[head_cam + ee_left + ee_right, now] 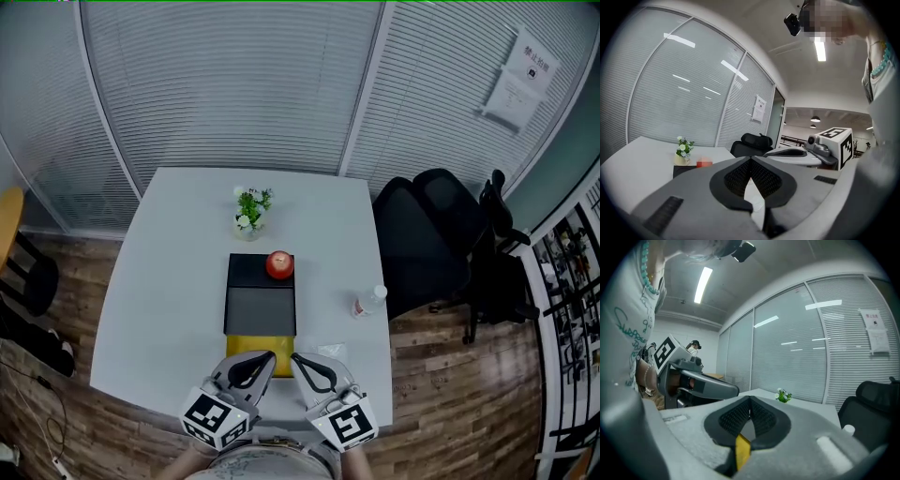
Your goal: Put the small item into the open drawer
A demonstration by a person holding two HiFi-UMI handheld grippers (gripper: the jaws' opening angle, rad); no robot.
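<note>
1. The tips of the left gripper [271, 357] and right gripper [294, 360] cover the near part of the yellow drawer [267, 345]; its contents cannot be seen.
2. In the left gripper view the red item [704, 163] is only a blur, and the black cabinet [683, 170] is mostly hidden behind the jaws.
3. The picture's left edge cuts off the stool [9, 225].
4. The print on the wall notice [520, 80] is too small to read.

Blind-covered glass walls [225, 84] enclose a white table [159, 300], a black office chair [427, 239] and wood floor [450, 403].
</note>
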